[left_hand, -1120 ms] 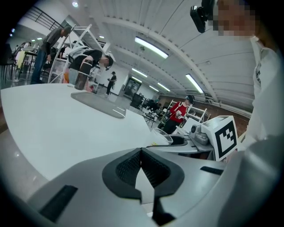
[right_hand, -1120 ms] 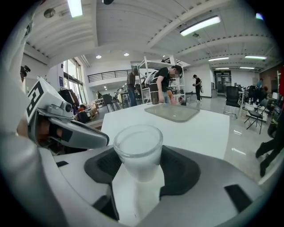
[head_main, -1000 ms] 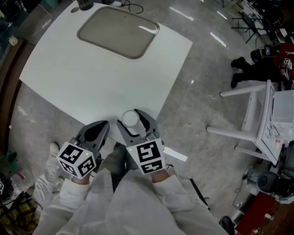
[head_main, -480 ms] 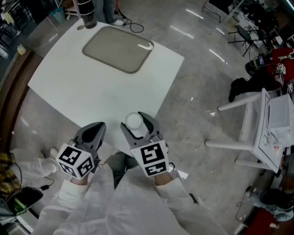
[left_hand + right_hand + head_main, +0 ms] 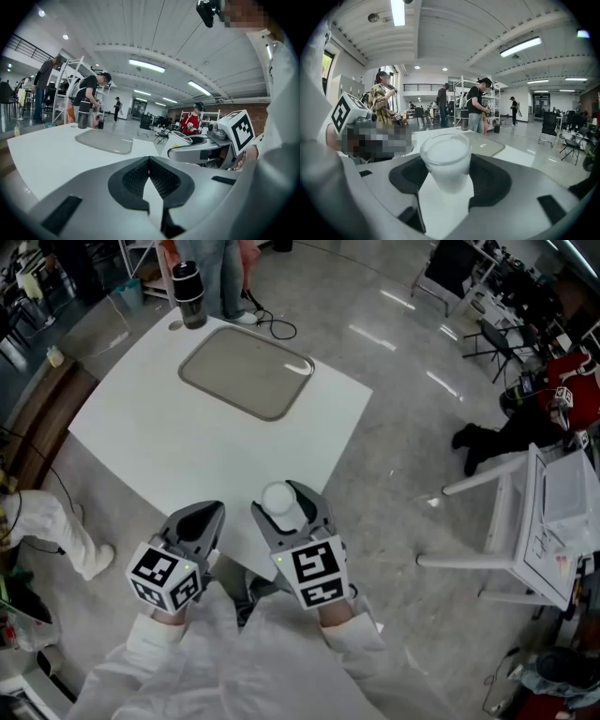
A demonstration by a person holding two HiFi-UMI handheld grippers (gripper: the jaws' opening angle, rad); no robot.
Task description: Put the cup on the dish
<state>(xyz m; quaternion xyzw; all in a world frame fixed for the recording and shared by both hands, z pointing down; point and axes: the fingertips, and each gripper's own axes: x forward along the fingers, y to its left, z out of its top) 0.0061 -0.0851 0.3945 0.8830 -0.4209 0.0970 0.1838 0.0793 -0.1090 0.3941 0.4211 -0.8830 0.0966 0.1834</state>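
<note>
Frosted cup (image 5: pixel 446 159) sat clamped in right tool (image 5: pixel 287 504), jaws wide around it, over the near desk (image 5: pixel 178 456) corner. Left tool (image 5: pixel 149 164) was closed, empty. Dish (image 5: pixel 247 378) lay far across, seemingly bare. Carry step; next needs a long reach, cup upright.

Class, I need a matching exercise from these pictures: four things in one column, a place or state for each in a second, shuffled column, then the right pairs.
Things
1. cup
2. dish
3. dark flask
4. left gripper

Places and states
A. shut, with nothing between its jaws
B. lies flat on the far part of the white table
C. held upright in the jaws of the right gripper
D. stands near the table's far edge, just beyond the dish

Pairs: 1-C, 2-B, 3-D, 4-A
</note>
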